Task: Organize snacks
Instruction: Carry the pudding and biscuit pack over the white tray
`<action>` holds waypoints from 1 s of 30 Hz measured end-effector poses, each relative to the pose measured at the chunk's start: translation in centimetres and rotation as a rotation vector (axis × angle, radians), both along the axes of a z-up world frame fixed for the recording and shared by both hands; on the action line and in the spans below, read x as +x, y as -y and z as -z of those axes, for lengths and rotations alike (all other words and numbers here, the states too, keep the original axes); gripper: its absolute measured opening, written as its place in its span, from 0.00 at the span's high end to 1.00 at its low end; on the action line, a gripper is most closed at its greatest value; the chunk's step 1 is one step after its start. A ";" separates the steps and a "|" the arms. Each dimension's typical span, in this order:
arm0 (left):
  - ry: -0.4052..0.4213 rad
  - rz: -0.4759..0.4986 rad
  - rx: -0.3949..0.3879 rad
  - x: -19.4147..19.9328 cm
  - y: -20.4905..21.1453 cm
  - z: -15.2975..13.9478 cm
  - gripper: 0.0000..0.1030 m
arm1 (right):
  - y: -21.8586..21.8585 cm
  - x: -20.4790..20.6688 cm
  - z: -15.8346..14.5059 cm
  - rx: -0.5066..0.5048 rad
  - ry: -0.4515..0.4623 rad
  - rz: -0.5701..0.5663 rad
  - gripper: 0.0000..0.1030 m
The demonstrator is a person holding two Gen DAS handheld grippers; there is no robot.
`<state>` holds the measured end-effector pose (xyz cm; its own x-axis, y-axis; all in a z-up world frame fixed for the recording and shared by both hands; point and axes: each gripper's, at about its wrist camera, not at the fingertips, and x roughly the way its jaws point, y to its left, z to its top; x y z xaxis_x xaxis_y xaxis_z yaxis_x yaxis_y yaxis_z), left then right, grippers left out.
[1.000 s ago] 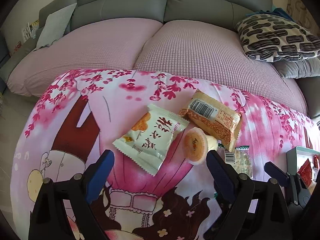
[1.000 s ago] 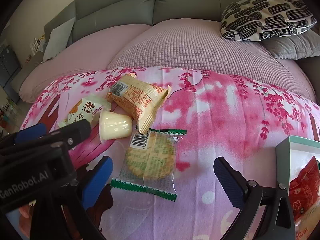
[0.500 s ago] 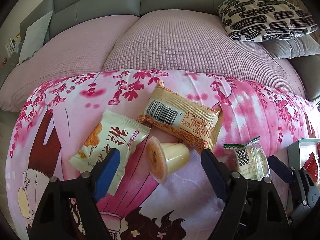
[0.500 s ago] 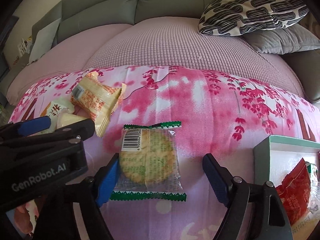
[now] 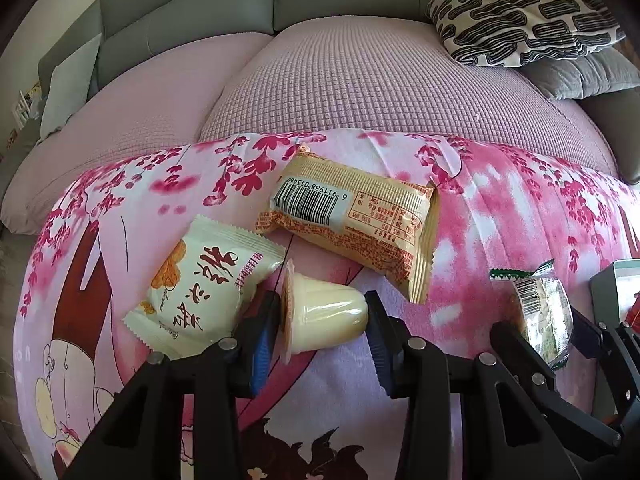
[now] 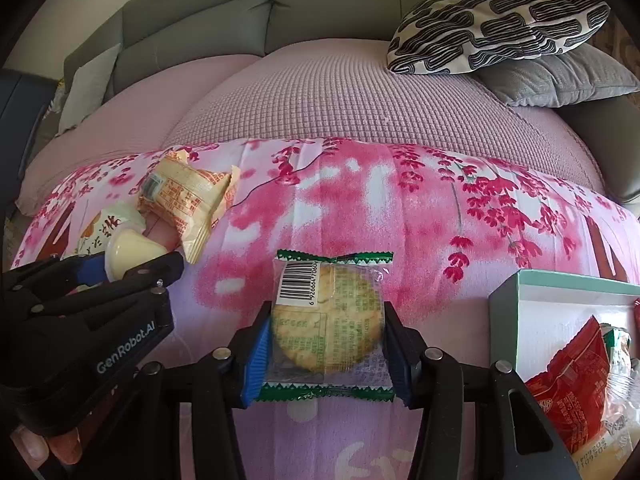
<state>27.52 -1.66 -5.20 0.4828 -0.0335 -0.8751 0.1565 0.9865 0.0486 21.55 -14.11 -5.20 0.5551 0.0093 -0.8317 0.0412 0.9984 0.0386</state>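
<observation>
Left gripper [image 5: 322, 322]: jaws closing on the pudding cup [image 5: 326, 316], lying sideways on the pink cloth [image 5: 500, 216].
Right gripper [image 6: 326, 344]: jaws closing on the cracker packet [image 6: 326, 320], pads apparently touching.
Box [image 6: 560, 300]: right of the packet.

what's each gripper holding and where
Left gripper, closing: jelly cup, lid and base ends. Right gripper, closing: cracker packet, by its side edges.

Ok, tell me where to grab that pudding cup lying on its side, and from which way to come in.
Grip the pudding cup end to end: one pad on its flat lid, the other on its flat base. It lies on its side, so those flat faces point sideways, while the tapered wall would probably slip. Come down from above and the near side, as the left gripper does, its jaws closing with the cup between them.
</observation>
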 end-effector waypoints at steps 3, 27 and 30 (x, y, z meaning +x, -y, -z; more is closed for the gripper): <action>0.003 -0.017 -0.020 -0.9 -0.5 -0.2 0.57 | -0.1 -0.4 -0.1 0.019 0.001 -0.006 0.49; 0.055 -0.122 -0.193 -10.6 -2.4 -4.3 0.62 | -0.3 -9.4 -5.7 0.009 0.068 -0.031 0.49; 0.060 -0.120 -0.203 -11.6 -2.2 -4.9 0.62 | 0.1 -10.6 -6.4 0.008 0.077 -0.028 0.49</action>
